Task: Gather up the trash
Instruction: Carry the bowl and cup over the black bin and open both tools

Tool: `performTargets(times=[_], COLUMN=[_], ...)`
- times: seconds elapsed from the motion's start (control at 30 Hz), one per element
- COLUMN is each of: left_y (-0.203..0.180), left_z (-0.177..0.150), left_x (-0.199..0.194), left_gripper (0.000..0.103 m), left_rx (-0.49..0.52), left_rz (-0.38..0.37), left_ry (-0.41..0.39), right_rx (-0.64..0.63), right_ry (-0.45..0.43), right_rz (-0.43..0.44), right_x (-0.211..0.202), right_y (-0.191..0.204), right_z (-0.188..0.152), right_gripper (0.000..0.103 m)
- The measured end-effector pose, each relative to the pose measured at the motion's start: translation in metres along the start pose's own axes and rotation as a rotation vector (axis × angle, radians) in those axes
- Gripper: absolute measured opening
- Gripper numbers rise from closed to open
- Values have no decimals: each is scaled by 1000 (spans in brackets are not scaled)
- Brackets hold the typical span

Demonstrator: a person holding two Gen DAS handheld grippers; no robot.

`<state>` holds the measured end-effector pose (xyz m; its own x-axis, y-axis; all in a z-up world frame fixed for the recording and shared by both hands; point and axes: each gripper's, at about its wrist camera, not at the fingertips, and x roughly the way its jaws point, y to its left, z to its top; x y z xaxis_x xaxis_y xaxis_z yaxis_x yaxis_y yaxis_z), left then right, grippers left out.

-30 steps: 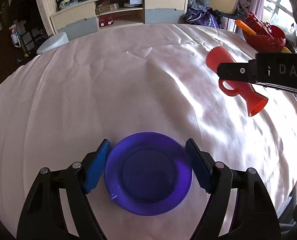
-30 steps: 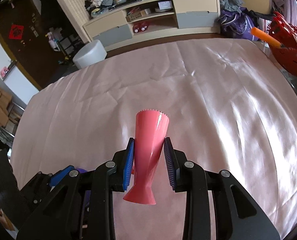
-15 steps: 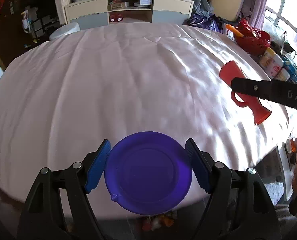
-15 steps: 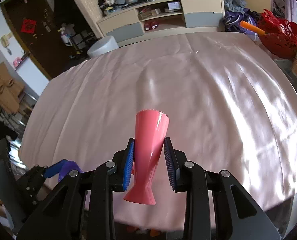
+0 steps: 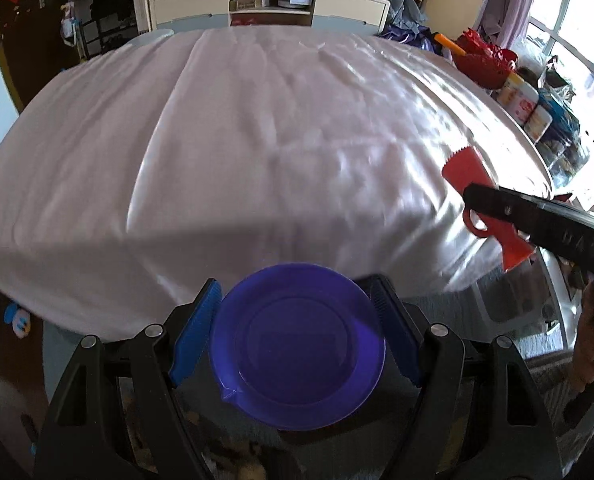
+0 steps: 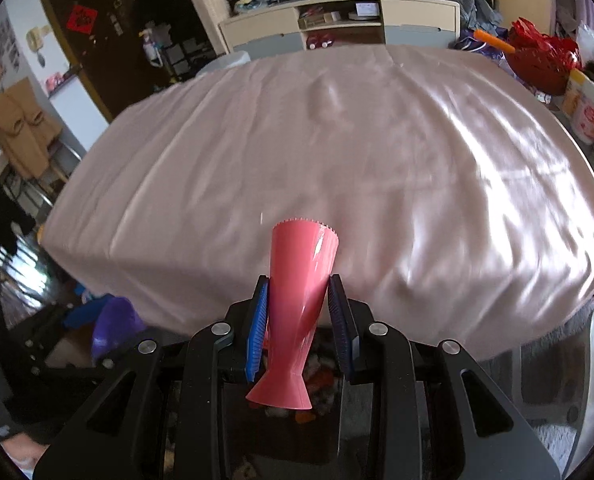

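the left gripper (image 5: 295, 332) holds a purple bowl (image 5: 297, 346) by its rim, one blue pad on each side, jaws wide. the bowl hangs just past the near edge of the pink-covered surface (image 5: 257, 140), above a blurred heap of scraps on the floor. the right gripper (image 6: 299, 318) is clamped narrowly on a pink cup (image 6: 299, 304), foot end toward the camera, also at the near edge of the surface, to the right of the bowl.

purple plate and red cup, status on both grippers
Left gripper shut on purple plate. Right gripper shut on red cup. Both past the pink tablecloth edge, nothing blocking.
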<state>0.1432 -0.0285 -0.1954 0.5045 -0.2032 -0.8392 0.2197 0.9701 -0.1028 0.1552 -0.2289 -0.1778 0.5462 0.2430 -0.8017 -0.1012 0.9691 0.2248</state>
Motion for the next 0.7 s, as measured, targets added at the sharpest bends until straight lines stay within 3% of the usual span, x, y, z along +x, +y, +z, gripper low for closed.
performTargets(times=[0.17,0.4,0.7], left_y=[-1,0,2], left_z=[-36,-81,-95], left_x=[4,29,57], left_gripper=[73,73,73], left_rx=[-25,-46,-22], left_rz=[-15,-116,-121], left_ry=[30,49,90], right_rx=[18,32,75], right_ry=[51,79,145], right_rz=[9,4,3], right_x=[14,34,60], right_y=[1,2,-1], right_z=[-43,-83,-98], right_gripper=[31,31,31])
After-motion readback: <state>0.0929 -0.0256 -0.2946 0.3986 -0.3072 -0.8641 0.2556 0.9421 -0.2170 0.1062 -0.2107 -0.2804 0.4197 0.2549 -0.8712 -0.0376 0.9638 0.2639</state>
